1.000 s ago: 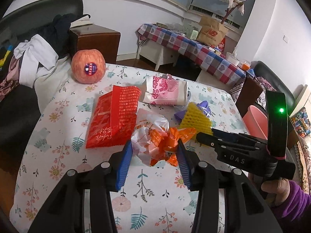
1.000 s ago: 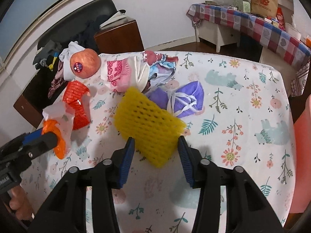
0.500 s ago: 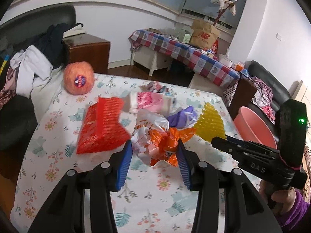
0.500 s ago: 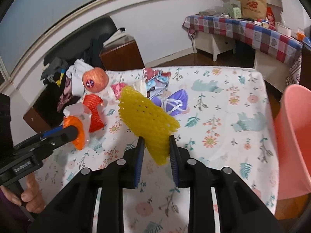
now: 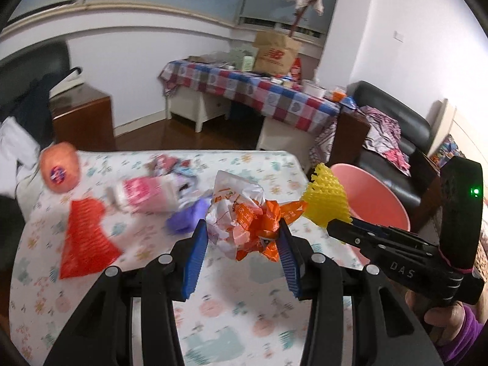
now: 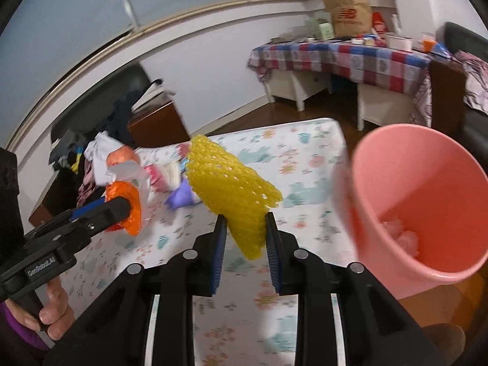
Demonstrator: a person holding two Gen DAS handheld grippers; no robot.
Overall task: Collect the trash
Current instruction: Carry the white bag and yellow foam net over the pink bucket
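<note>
the left gripper [image 5: 242,239] grips a crumpled orange-and-white wrapper [image 5: 244,213], lifted above the table [image 5: 213,305]. the right gripper [image 6: 244,241] grips a yellow foam net [image 6: 231,189], just left of the pink bin [image 6: 427,201].

**Trash in hand, bin alongside**

A crumpled white-and-orange wrapper [image 5: 244,218] was pinched between blue pads, lifted clear of the floral tablecloth. A yellow foam fruit net [image 6: 233,190] (its mesh buckled at the grip) was likewise held aloft, tilted, near the rim of a pink bin [image 6: 427,201] that already held something pale. A red packet [image 5: 84,242], a pink-printed pack [image 5: 149,192] and a purple scrap [image 5: 187,216] lay on the cloth.
</note>
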